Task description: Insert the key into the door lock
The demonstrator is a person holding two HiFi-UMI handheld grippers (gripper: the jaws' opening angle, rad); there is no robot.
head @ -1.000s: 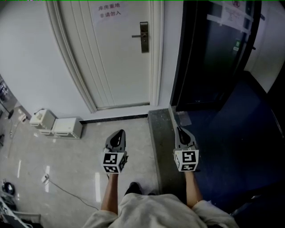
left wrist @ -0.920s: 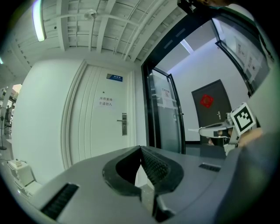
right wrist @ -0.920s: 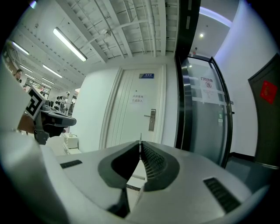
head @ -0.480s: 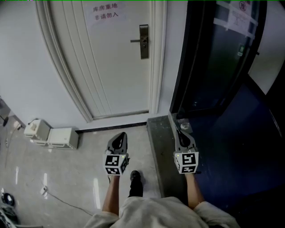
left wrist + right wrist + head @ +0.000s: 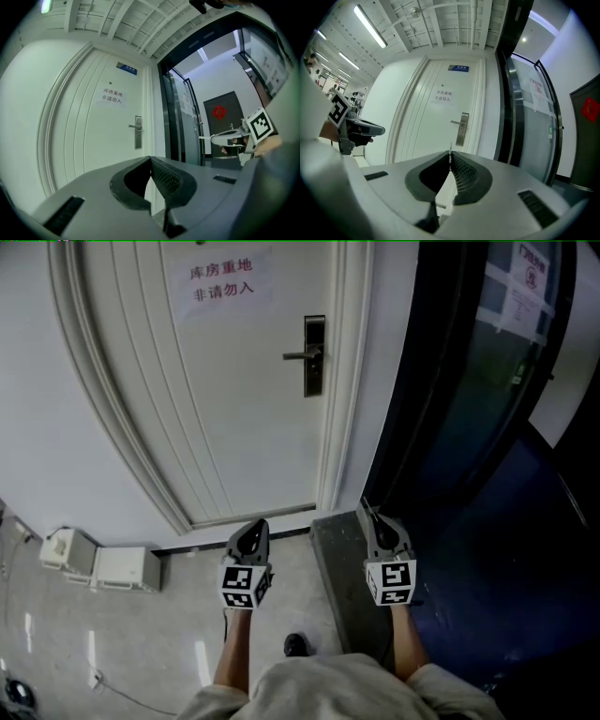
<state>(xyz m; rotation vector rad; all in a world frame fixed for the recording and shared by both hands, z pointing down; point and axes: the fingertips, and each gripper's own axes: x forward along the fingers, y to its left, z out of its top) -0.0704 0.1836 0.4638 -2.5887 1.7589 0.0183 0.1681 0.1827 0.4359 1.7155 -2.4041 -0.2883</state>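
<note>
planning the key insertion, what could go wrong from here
Only a thin tip of the key shows past the right gripper's shut jaws, so it could twist or slip when it is pressed into the lock. The lever handle sticks out from the lock plate toward the left in the head view, so the gripper may bump it on the approach.

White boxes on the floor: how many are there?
2, against the wall left of the white door: a smaller box and, to its right, a larger box. More may lie off-frame.
</note>
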